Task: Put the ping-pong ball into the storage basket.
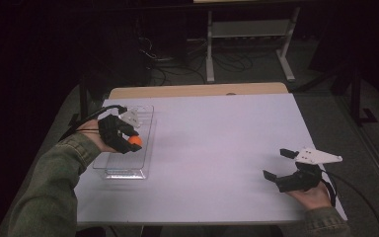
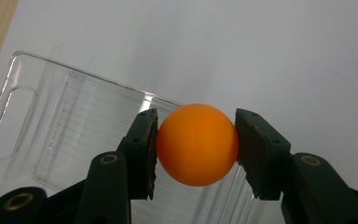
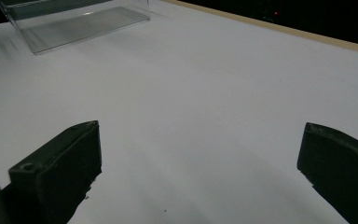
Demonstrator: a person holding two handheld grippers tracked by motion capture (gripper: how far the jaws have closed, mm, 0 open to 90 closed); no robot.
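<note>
Orange and smooth, the ball is sitting squarely between the two black jaws of the left gripper, whose pads are pressing on opposite sides at about its widest girth; that looks a sensible hold for a round, slick thing, since a pinch above or below the middle would likely be squeezing it out. In the high view the ball is hanging over the clear plastic tray, which is lying near the left edge of the white table. From that placement I am judging that the work in hand has to do with ball and tray, though whether the ball is going in or coming out the pictures are not telling. In the left gripper view the tray is spreading out beneath the ball, apparently with nothing in it, and the ball seems to be held clear of its floor rather than resting on it, though that gap is hard to judge. The left hand is coming in from the left in a green sleeve, wrist bent so that the gripper is pointing across and slightly down over the tray. The right gripper is waiting well apart, near the table's right front corner, cradled from below by the right hand, its jaws standing wide apart with nothing between them and aiming across the bare table towards the far tray.
</note>
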